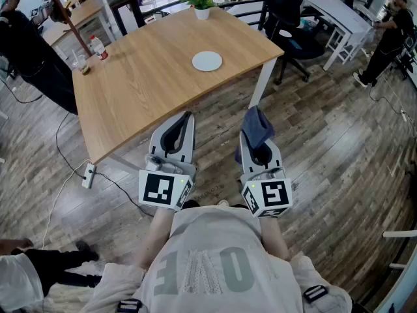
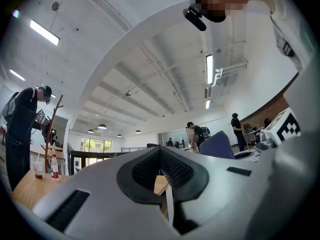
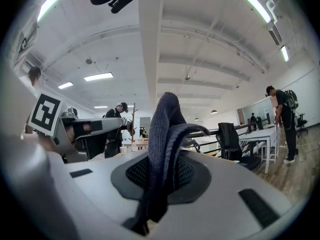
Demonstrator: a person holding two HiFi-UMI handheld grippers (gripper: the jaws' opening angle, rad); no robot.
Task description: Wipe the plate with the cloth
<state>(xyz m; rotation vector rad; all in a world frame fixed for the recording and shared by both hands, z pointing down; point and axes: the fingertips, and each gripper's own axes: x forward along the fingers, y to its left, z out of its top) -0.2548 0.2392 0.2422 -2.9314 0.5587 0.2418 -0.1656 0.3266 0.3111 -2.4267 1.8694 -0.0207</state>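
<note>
A small pale round plate (image 1: 207, 61) lies on the wooden table (image 1: 150, 77), toward its far right part. My right gripper (image 1: 256, 124) is shut on a dark blue cloth (image 1: 257, 129), which sticks up between the jaws (image 3: 167, 134). It hovers over the floor short of the table's near edge. My left gripper (image 1: 184, 119) is shut with nothing in it, its tip just over the table's near edge. In the left gripper view the jaws meet along a thin seam (image 2: 164, 181), and the blue cloth (image 2: 217, 146) shows to the right.
A potted plant (image 1: 199, 2) stands at the table's far edge. A bottle with a red label (image 1: 98, 47) and a glass (image 1: 83, 64) sit at its left end. People stand at the far left (image 1: 29, 51) and far right (image 1: 388, 38). Black chairs (image 1: 290, 18) lie beyond the table's right corner; a power strip (image 1: 88, 175) lies on the floor.
</note>
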